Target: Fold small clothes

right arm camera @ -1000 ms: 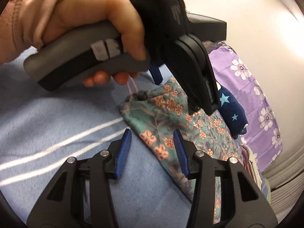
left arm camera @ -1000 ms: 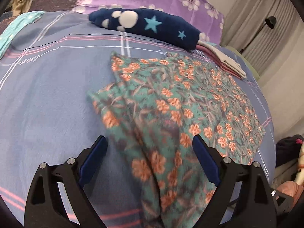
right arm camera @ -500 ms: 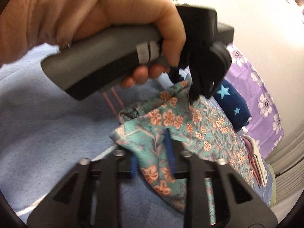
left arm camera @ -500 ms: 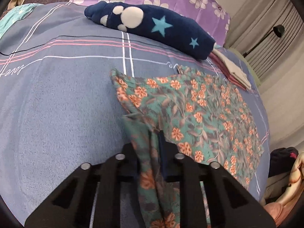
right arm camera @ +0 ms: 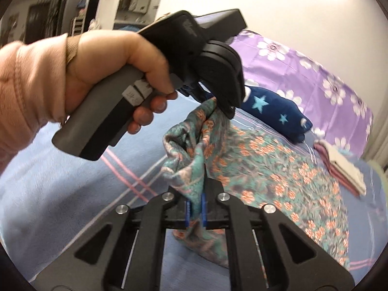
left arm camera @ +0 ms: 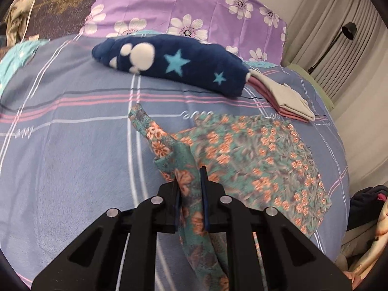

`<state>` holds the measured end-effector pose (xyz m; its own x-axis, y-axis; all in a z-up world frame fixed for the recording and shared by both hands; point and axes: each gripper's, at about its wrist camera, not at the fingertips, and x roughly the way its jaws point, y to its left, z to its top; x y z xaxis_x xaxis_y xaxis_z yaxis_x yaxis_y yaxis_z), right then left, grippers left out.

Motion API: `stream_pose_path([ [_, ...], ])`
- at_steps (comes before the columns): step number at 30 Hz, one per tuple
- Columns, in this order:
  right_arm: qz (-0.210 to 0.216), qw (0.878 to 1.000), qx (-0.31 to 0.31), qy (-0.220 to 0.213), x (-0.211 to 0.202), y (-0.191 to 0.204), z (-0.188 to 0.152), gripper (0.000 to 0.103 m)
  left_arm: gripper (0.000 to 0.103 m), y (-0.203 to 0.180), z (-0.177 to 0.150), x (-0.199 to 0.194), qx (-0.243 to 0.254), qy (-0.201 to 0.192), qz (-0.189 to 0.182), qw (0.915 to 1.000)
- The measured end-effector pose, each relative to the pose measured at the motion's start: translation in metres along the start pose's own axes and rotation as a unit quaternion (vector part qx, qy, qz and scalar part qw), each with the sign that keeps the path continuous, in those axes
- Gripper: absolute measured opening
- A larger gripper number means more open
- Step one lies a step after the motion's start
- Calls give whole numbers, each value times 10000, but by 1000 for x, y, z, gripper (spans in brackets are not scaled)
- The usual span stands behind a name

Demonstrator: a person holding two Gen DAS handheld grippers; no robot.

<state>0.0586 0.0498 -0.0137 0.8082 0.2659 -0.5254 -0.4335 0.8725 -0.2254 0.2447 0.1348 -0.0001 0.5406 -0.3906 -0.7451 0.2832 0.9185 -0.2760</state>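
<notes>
A teal garment with orange flowers (left arm camera: 254, 155) lies spread on the blue striped bedsheet (left arm camera: 60, 145). One near corner of it is bunched and raised. My left gripper (left arm camera: 190, 177) has its jaws closing, its pads pressing on a fold of that corner. In the right wrist view the same garment (right arm camera: 266, 169) rises into my right gripper (right arm camera: 196, 191). Its jaws are also closing, with its blue pads (right arm camera: 187, 208) pinching the hem. Just behind, a hand (right arm camera: 104, 72) in a pink sleeve holds the left gripper (right arm camera: 215, 105), clamped on the cloth's lifted edge.
A navy blanket with stars and paw prints (left arm camera: 174, 65) lies across the far side of the bed, before a purple flowered pillow (left arm camera: 194, 12). Folded pink and white cloths (left arm camera: 283, 97) sit beside it. Curtains and a floor lamp (left arm camera: 346, 31) stand right; dark clothes (left arm camera: 368, 198) are beyond the bed edge.
Both grippers went from open over the flat garment to closed on its near edge. They have risen, pulling that edge up off the sheet.
</notes>
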Motion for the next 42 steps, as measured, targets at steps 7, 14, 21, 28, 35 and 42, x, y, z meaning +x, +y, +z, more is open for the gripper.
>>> stream_pose_path([
  [7,231,9952,950,-89,-15,-59,1,5,10,-49,20,6,203,8,304,9993],
  [14,249,9834,1784,-203,-31,-124,-24,5,10,-116,38,28,608,120,529,9967],
  [21,280,9544,2970,-89,-41,-207,-70,5,10,-195,50,69,1056,284,536,9926],
  [28,27,9205,3908,35,-52,-277,-129,5,9,-271,48,127,1395,477,434,9881],
  [35,284,8936,4470,281,-44,-303,-173,5,8,-315,39,175,1843,800,699,9771],
  [42,487,8826,4673,169,-39,-306,-181,4,6,-326,35,192,2083,930,844,9700],
])
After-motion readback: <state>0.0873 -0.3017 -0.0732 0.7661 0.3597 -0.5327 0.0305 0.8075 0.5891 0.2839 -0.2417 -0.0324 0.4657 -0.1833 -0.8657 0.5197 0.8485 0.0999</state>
